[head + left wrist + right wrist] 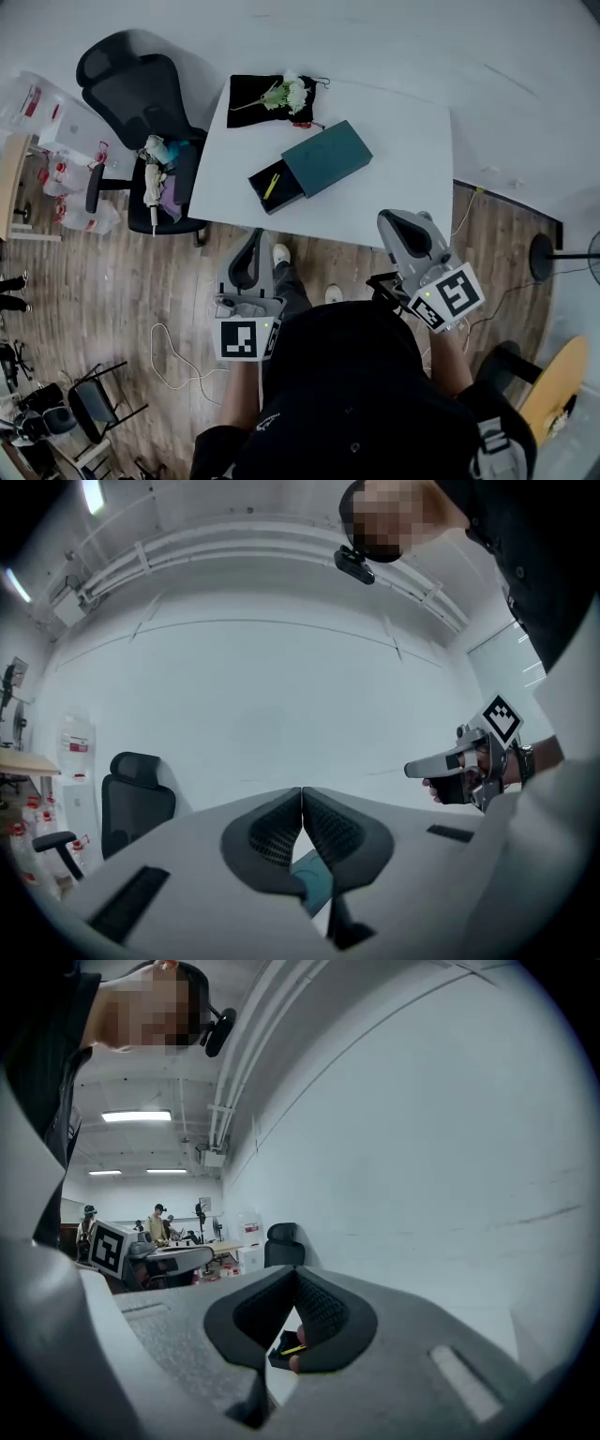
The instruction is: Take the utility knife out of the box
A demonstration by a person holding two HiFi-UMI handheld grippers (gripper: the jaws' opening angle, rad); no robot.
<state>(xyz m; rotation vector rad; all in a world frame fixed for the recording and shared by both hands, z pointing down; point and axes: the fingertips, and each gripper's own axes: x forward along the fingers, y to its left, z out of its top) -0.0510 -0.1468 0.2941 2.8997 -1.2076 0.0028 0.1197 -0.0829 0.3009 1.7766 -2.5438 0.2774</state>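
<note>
On the white table (394,141) a teal box (328,156) lies half slid off its black inner tray (279,197). A yellow utility knife (271,186) rests in the tray. Both grippers hover in front of the table's near edge, well short of the box. My left gripper (255,234) is shut and holds nothing; in the left gripper view its tips (302,790) meet, with the teal box (315,879) showing below them. My right gripper (393,218) also looks shut and holds nothing. Under its tips (295,1273) the tray and knife (293,1348) show.
A black cloth with white flowers (274,97) lies at the table's far edge. A black office chair (141,103) loaded with items stands left of the table. Cables (169,361) trail over the wooden floor, and a round wooden stool (561,380) is at lower right.
</note>
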